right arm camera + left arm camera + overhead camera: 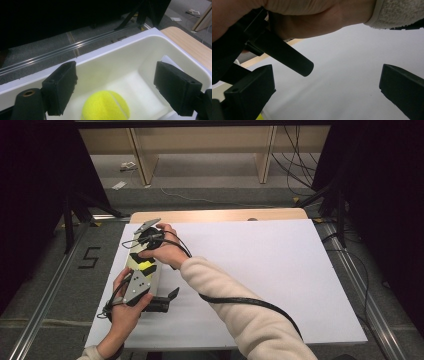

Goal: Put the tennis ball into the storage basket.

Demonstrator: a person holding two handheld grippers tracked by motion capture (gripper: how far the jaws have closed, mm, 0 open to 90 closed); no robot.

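left gripper (167, 302) at the near left, jaws spread on nothing. just beyond, right gripper (115, 87) jaws apart above the tennis ball (106, 106) lying in the white bin (150, 42). risk: lifting carelessly could clip the rim and tip it.

The high view looks forward and down from above the person's side, taking in the whole white-topped bench (280, 270) and the floor beyond from a distance. The left gripper view sits low and close over the bench top, facing across its white surface. The right gripper view looks steeply down from very near into a white tub (120, 57) holding a tennis ball (106, 106), with the floor past its rim. That tub (156, 275) and ball (145, 266) also lie at the bench's left in the high view
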